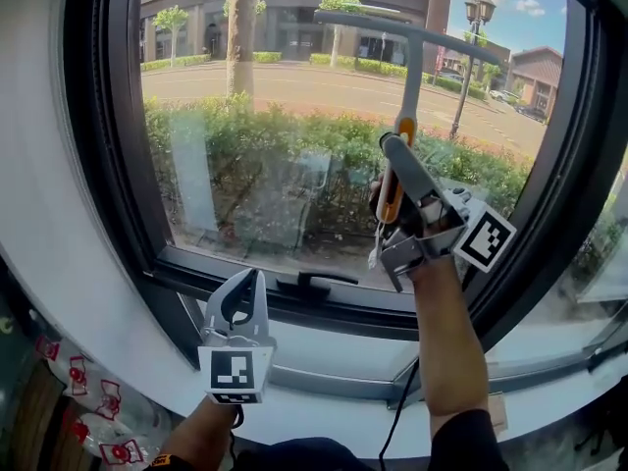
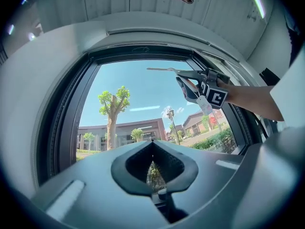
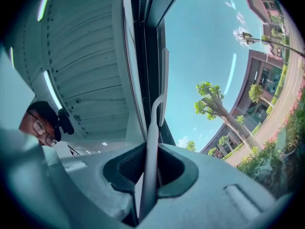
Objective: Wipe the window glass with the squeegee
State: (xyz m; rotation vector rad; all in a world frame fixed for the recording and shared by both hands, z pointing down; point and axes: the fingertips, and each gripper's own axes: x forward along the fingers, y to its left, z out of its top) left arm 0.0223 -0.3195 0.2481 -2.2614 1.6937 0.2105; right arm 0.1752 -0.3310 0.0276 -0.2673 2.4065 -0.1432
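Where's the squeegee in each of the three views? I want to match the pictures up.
Head view: the squeegee sits upper right of centre, its blade high on the glass and its handle running down into the right gripper.
Left gripper view: the squeegee is upper right, a thin blade against the sky.
Right gripper view: the squeegee is at centre, its handle rising from between the jaws.
Shared landmark: the tree outside.

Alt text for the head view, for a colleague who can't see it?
The right gripper grips the squeegee by its handle, blade raised near the top of the window glass. The left gripper hangs shut and empty by the lower frame.
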